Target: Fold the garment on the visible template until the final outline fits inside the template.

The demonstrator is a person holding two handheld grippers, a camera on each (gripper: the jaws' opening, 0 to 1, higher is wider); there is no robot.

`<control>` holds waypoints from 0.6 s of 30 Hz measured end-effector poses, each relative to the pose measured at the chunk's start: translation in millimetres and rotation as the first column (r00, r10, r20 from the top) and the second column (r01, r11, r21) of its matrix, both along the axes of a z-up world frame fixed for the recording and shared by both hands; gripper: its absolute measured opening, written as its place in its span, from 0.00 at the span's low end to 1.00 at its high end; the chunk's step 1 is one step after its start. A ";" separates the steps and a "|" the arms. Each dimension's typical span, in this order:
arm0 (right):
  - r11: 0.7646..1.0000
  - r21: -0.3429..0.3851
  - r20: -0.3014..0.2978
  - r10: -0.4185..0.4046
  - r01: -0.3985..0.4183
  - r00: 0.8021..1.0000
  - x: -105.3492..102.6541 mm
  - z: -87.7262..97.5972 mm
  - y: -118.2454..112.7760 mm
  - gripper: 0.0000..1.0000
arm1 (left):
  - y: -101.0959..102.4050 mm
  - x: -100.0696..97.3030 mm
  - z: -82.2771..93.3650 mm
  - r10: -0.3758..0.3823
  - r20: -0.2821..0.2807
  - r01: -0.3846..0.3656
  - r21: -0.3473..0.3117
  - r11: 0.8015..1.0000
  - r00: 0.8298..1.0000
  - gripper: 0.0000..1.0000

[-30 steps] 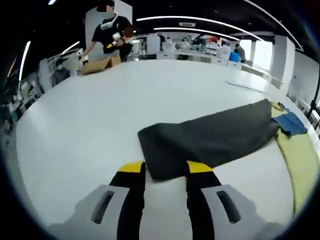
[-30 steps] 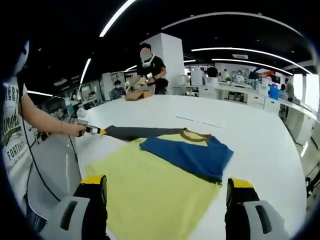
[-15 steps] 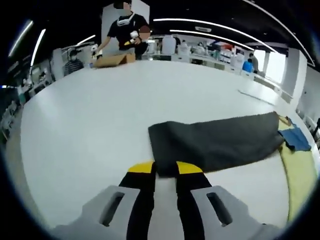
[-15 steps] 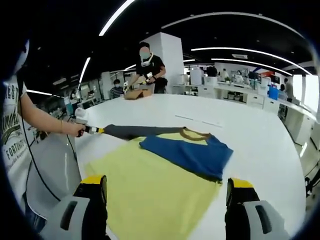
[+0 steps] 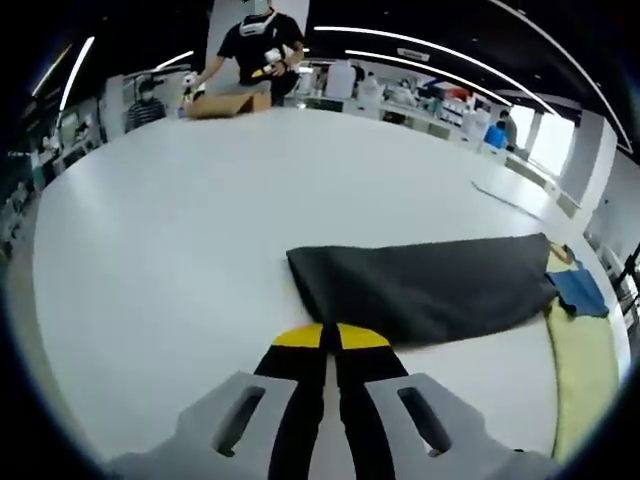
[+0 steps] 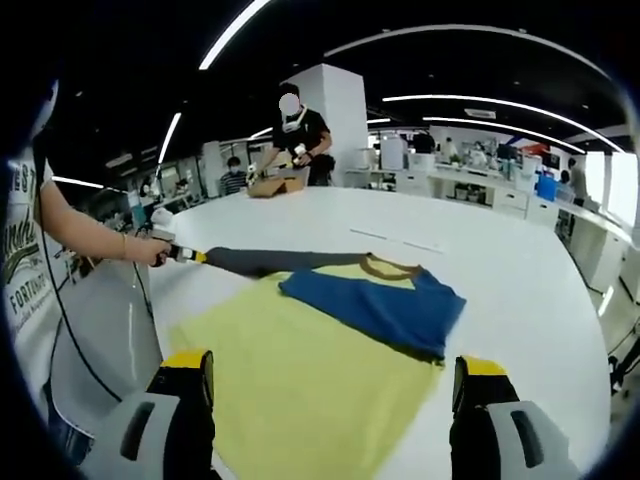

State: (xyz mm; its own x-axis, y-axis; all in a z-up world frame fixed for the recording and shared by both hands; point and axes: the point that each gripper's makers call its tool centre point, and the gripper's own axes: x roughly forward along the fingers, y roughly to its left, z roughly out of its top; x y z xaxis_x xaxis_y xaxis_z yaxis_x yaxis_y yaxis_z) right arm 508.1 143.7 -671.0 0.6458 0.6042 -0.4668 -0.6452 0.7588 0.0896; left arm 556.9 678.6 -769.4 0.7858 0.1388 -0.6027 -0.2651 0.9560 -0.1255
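The garment lies flat on the white table [image 5: 150,230]. Its dark grey sleeve [image 5: 430,285] stretches toward me in the left gripper view. My left gripper [image 5: 322,336] is shut on that sleeve's near edge, yellow pads pressed together. In the right gripper view the same left gripper [image 6: 188,256], held by a hand [image 6: 155,258], pinches the grey sleeve [image 6: 265,262] at its tip. A blue part [image 6: 375,305] lies folded over the yellow body [image 6: 300,380], below a brown collar [image 6: 385,268]. My right gripper [image 6: 335,375] stands open above the yellow cloth, holding nothing.
A person works over a cardboard box [image 5: 225,103] at the table's far end. A thin strip [image 6: 400,243] lies on the table beyond the collar. Desks and other people stand further back. The table's edge runs close on the left [image 6: 120,330].
My left gripper's jaws have gone from open to shut on the grey sleeve's edge. The right gripper and the rest of the garment have not moved.
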 end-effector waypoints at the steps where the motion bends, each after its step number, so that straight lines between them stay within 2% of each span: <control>1: 1.000 0.003 0.002 -0.002 0.002 1.000 0.4 0.6 -0.1 0.99 | -1.1 0.1 1.5 -0.003 0.003 0.003 -0.003 1.000 1.000 0.00; 8: 1.000 0.014 0.009 0.004 -0.004 1.000 -1.1 3.3 1.3 0.99 | -14.3 9.7 23.4 -0.055 0.041 0.055 0.002 0.998 0.998 0.00; 15: 1.000 0.022 0.017 -0.007 0.007 1.000 0.1 5.5 -3.9 0.99 | -28.7 31.1 58.4 -0.091 0.131 0.094 -0.012 0.996 0.987 0.00; 18: 0.999 0.031 0.022 -0.011 0.010 1.000 -0.4 7.1 -3.2 0.99 | -41.8 44.9 74.9 -0.127 0.177 0.131 -0.015 0.991 0.976 0.00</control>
